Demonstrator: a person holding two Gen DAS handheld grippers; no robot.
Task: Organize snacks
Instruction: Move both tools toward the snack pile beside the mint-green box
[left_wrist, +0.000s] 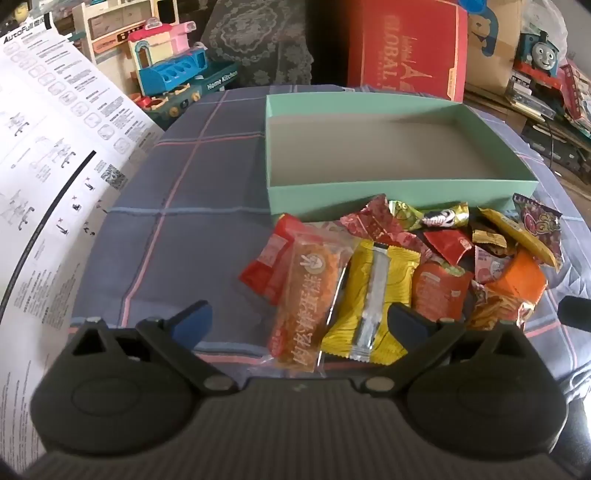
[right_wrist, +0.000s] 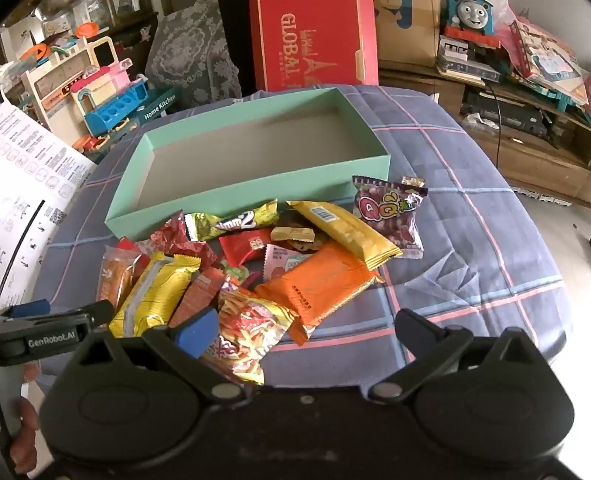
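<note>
An empty mint-green box (left_wrist: 402, 194) (right_wrist: 236, 192) stands on the plaid cloth. A pile of wrapped snacks lies against its near wall. My left gripper (left_wrist: 299, 319) is open, its fingers either side of a clear orange bar (left_wrist: 312, 295) and a yellow packet (left_wrist: 373, 295), just above them. My right gripper (right_wrist: 306, 328) is open over the pile's near right end, by a noodle-snack bag (right_wrist: 247, 328) and an orange packet (right_wrist: 321, 288). A purple QQ candy bag (right_wrist: 389, 214) lies at the pile's right edge.
A printed instruction sheet (left_wrist: 48, 158) hangs at the left. A toy kitchen set (left_wrist: 173, 77), a red box (left_wrist: 406, 48) and a Thomas train toy (left_wrist: 541, 51) stand behind the table. Plaid cloth (right_wrist: 480, 258) shows right of the pile.
</note>
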